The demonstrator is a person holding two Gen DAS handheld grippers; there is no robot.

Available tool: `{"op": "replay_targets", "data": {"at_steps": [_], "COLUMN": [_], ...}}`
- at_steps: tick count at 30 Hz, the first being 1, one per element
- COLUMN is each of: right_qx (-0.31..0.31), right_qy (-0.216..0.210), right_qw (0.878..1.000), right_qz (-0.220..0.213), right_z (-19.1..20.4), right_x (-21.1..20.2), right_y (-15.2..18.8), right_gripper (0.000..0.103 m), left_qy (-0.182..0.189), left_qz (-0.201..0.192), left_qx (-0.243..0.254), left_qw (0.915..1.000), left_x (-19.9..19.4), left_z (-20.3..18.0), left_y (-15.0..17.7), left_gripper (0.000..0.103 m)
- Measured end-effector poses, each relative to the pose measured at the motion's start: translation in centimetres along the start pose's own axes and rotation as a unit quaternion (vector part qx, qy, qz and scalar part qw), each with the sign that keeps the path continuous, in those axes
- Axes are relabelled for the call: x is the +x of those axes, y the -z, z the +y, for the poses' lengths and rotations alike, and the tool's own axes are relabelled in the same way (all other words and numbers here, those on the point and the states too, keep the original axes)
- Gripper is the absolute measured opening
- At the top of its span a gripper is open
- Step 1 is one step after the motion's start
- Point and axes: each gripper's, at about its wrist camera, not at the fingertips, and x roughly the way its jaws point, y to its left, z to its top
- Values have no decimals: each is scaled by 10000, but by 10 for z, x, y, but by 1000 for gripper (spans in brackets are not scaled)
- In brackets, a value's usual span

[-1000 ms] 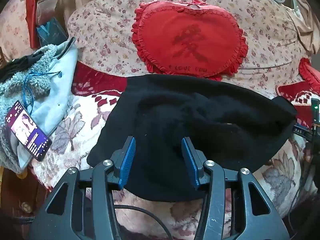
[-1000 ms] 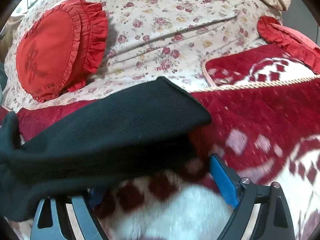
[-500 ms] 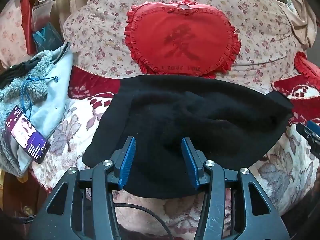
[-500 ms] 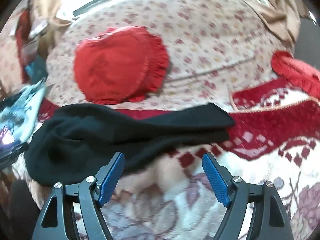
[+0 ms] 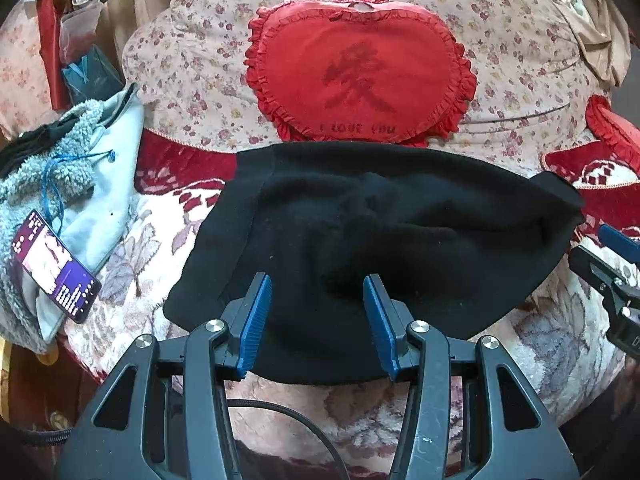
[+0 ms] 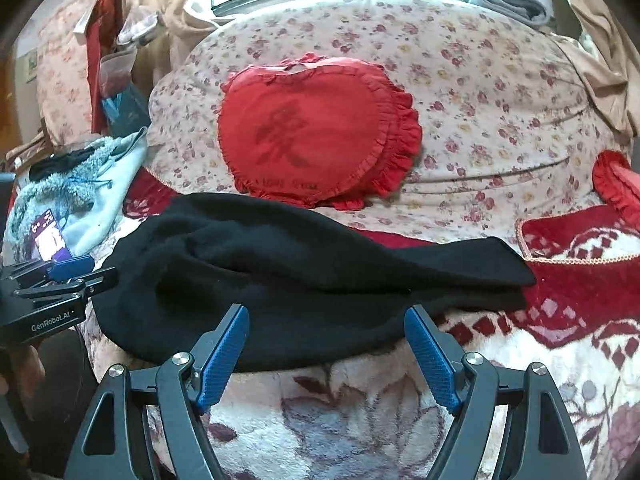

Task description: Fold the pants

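Note:
The black pants (image 5: 380,232) lie folded in a rumpled bundle on the red and white floral blanket (image 5: 132,264); they also show in the right wrist view (image 6: 280,272). My left gripper (image 5: 317,284) is open and empty, hovering over the near edge of the pants. My right gripper (image 6: 326,316) is open and empty, just in front of the pants' near edge. The right gripper shows at the right edge of the left wrist view (image 5: 612,264), and the left gripper at the left edge of the right wrist view (image 6: 60,280).
A red heart-shaped cushion (image 5: 360,68) leans on a floral pillow (image 5: 520,60) behind the pants. A grey fleece garment (image 5: 60,184) with a phone (image 5: 56,268) on it lies at the left. Another red cushion (image 6: 616,184) sits far right.
My right gripper let go of the pants' right end, opened and pulled back toward me. The pants' end now rests on the blanket. My left gripper backed off slightly.

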Motion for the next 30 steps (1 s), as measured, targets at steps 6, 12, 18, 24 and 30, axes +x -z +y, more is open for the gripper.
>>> {"op": "replay_targets", "data": {"at_steps": [6, 12, 18, 24, 30], "right_qx": [45, -16, -55, -77, -58], "right_qy": [-72, -212, -365, -409, -356], "right_qw": [9999, 9997, 9992, 9990, 9992], "right_qz": [56, 73, 156, 171, 145], "right_z": [2, 8, 14, 16, 15], "right_x": [3, 7, 14, 17, 16], "right_y": [-3, -4, -1, -1, -3], "right_gripper": [79, 79, 79, 79, 79], "left_qy": [111, -57, -66, -34, -16], "left_qz": [142, 74, 179, 351, 338], "left_qx": [-22, 71, 15, -32, -54], "left_qw": [9998, 9999, 9998, 9994, 9994], "left_x": [5, 8, 16, 22, 23], "left_z": [-1, -1, 5, 7, 9], "left_y": [-1, -2, 0, 0, 1], "left_gripper": [47, 47, 47, 47, 47]}}
